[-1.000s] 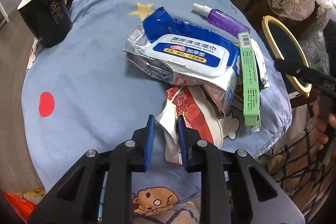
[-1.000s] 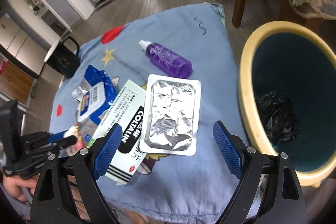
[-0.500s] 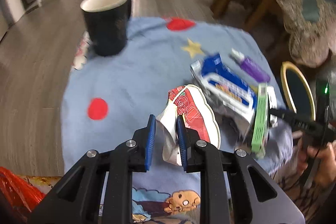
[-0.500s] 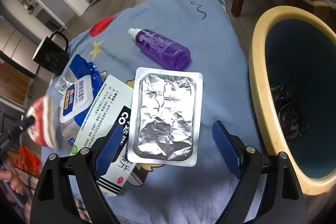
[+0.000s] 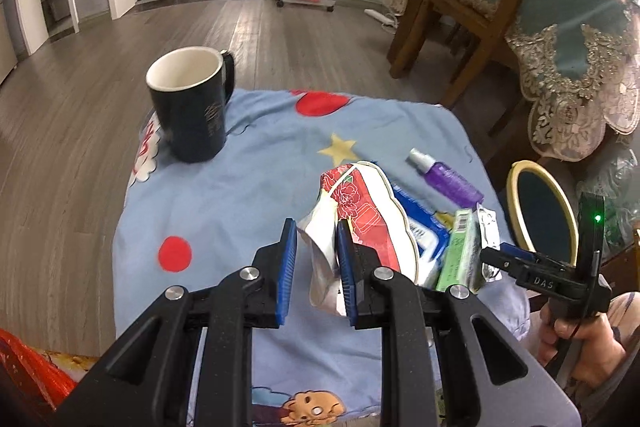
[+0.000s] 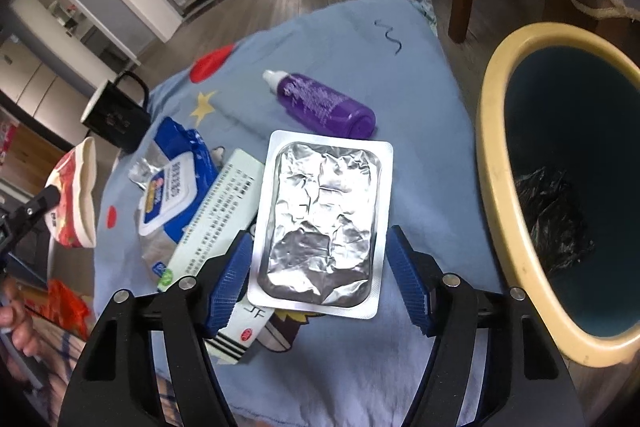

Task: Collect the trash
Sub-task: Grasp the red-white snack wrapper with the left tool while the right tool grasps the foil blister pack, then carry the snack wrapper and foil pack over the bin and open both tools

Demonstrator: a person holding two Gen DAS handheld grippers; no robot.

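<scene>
Left gripper (image 5: 316, 259) has lifted the red-and-white wrapper (image 5: 360, 215) off the cloth since a second ago, and the right gripper (image 6: 318, 285) is now down around the foil blister tray (image 6: 320, 223).

Left fingers are pinching the wrapper's crumpled white end, holding it up over the near edge of the blue cloth (image 5: 240, 187). Right jaws are closing with the tray between them, pads not quite pressing yet. Beside the tray lies a white-and-green box (image 6: 216, 215), then the blue wipes pack (image 6: 172, 183), then the purple bottle (image 6: 324, 105). The black mug (image 5: 192, 107) sits at the far left corner, and the yellow-rimmed bin (image 6: 492, 155) stands off the right edge.
</scene>
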